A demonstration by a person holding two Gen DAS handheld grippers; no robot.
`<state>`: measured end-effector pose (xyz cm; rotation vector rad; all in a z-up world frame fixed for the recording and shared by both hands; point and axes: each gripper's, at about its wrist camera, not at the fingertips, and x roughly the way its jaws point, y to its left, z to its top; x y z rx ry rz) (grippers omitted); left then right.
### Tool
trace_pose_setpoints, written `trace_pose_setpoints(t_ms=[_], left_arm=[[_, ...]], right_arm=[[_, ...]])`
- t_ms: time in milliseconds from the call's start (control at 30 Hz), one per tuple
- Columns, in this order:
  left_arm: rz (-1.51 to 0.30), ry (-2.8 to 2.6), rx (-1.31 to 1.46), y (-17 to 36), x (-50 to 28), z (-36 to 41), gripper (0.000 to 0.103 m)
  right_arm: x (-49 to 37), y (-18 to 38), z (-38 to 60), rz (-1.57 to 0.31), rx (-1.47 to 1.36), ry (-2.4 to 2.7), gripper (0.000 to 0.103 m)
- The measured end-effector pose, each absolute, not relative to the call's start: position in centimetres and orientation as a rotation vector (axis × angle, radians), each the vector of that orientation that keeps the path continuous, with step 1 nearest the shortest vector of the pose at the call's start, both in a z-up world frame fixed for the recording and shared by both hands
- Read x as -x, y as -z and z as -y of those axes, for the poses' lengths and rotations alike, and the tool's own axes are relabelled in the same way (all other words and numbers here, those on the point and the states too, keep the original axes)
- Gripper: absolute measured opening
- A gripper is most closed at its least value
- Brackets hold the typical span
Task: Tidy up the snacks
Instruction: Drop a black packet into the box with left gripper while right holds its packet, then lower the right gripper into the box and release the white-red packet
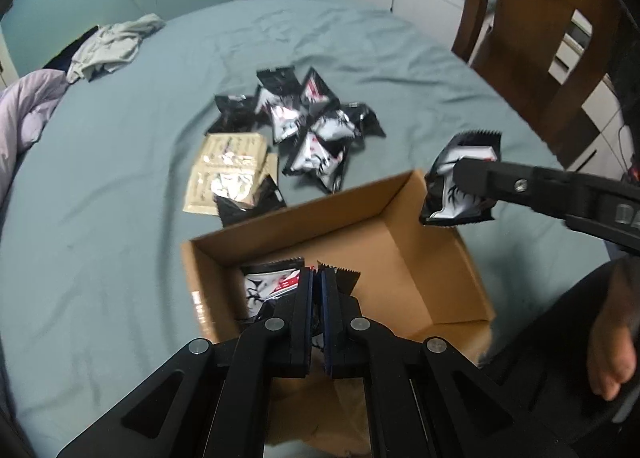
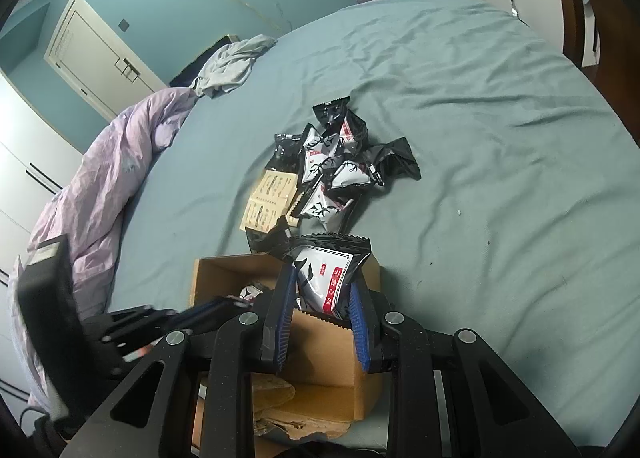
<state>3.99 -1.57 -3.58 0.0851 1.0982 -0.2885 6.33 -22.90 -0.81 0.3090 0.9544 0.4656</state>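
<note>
**A bed spread with snacks**

The bed (image 2: 480,105) wears a creased blue-grey sheet. Near its middle lies a loose pile of black-and-white snack packets (image 1: 316,125), some overlapping. Two beige packets (image 1: 228,169) lie flat beside the pile, touching one another, with a black packet (image 1: 250,199) overlapping the nearer one. An open cardboard box (image 1: 404,217) sits on the sheet just in front of the pile. At the far edge lie a crumpled grey garment (image 2: 232,65) and a bunched lilac duvet (image 2: 108,173).

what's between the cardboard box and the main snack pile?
One black packet and the beige packets, lying on the sheet just beyond the cardboard box; left wrist view shows it.
</note>
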Motion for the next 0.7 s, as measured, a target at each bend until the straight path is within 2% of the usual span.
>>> trace_pose_setpoints(t_ms=[267, 333, 467, 500, 533, 567, 600, 633, 700], left_arm=[[-1.093, 0.278, -0.088, 5.7, -5.3, 2.3, 0.004], [-1.08, 0.286, -0.098, 6.0, -5.1, 2.6, 0.008], [-1.073, 0.282, -0.118, 5.5, -4.9, 2.6, 0.009], [-1.068, 0.279, -0.108, 5.1, -4.8, 2.3, 0.016], [-1.057, 0.27, -0.096, 4.4, -4.8, 1.9, 0.031], [-1.043, 0.262, -0.086, 3.8, -4.7, 1.5, 0.041], [-1.013, 0.251, -0.074, 2.8, -4.4, 0.9, 0.059], [-0.989, 0.245, -0.07, 2.0, -4.2, 0.5, 0.071], [-0.945, 0.249, -0.078, 0.5, -3.7, -0.2, 0.08]], right_arm=[[-6.4, 1.2, 22.2, -0.976, -0.284, -0.453, 0.024], [-6.4, 1.2, 22.0, -0.977, -0.274, -0.449, 0.024], [-6.0, 1.0, 21.7, -0.973, -0.257, -0.442, 0.024], [-5.8, 0.8, 21.6, -0.967, -0.252, -0.441, 0.024], [-5.6, 0.7, 21.6, -0.962, -0.248, -0.443, 0.024], [-5.5, 0.6, 21.6, -0.958, -0.246, -0.443, 0.024], [-5.4, 0.6, 21.5, -0.955, -0.243, -0.444, 0.024], [-5.3, 0.5, 21.5, -0.954, -0.236, -0.444, 0.024], [-5.2, 0.5, 21.1, -0.958, -0.216, -0.445, 0.024]])
